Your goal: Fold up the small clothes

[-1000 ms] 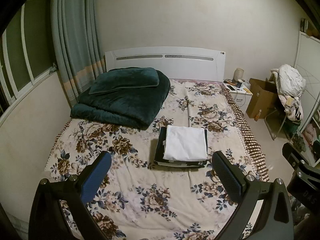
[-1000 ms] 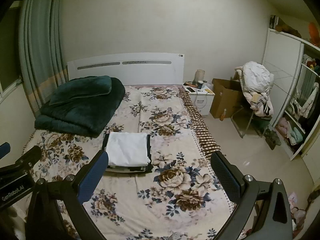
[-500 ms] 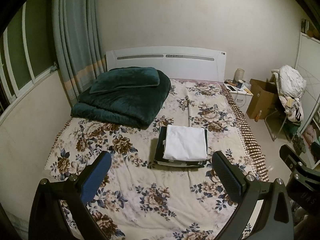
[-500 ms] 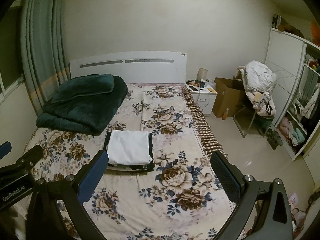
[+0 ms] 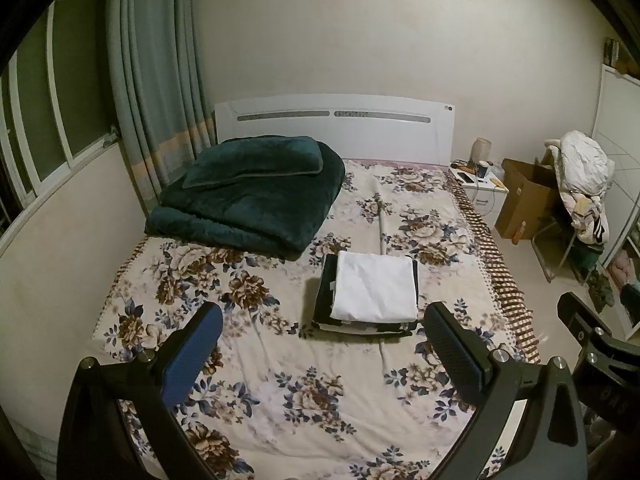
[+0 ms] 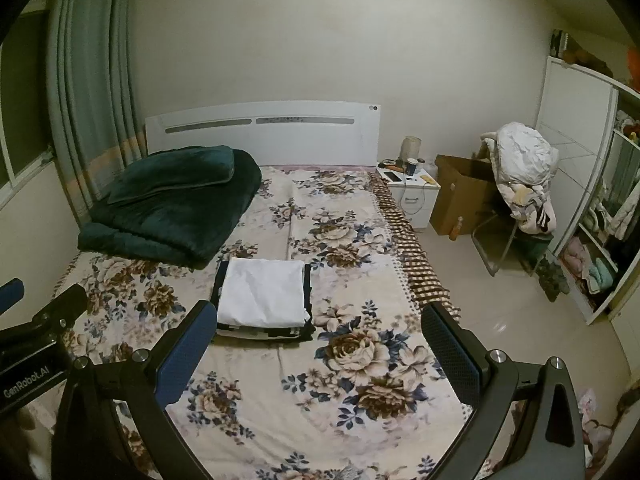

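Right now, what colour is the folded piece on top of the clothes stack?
White, plain; the top garment shows best in the left wrist view.

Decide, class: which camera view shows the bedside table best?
The right wrist view. There the bedside table stands clear of the edge, with its drawer front, cable and clutter on top readable. The left wrist view also shows it, but smaller, further toward the frame's right side.

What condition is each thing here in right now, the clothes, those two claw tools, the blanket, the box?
White garment: folded, topping the stack.
Dark clothes: folded beneath.
Left gripper: open, empty.
Right gripper: open, empty.
Green blanket: folded.
Cardboard box: open.
Curtain: drawn aside.
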`<state>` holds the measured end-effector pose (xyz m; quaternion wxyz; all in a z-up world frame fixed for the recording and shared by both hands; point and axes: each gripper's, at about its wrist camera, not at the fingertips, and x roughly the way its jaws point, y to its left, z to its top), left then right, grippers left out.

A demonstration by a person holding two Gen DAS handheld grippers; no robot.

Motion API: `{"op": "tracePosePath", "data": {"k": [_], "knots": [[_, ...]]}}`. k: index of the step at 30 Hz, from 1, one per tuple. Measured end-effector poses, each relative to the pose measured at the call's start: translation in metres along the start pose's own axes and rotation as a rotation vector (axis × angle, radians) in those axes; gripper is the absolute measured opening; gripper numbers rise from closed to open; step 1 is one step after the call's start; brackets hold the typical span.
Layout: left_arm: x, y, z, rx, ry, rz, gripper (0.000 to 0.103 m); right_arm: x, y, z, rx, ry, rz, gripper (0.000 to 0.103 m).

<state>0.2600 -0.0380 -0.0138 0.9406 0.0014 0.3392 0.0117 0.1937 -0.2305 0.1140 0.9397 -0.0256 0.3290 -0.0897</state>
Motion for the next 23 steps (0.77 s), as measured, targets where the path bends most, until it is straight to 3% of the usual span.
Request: {"op": "tracePosePath", "data": {"k": [23], "knots": [[-0.0078, 0.0018, 0.0052, 0.002, -0.028, 0.023, 0.103, 0.0007, 0.0067, -0.0012, 0.000, -0.004, 0.015, 0.103]]}}
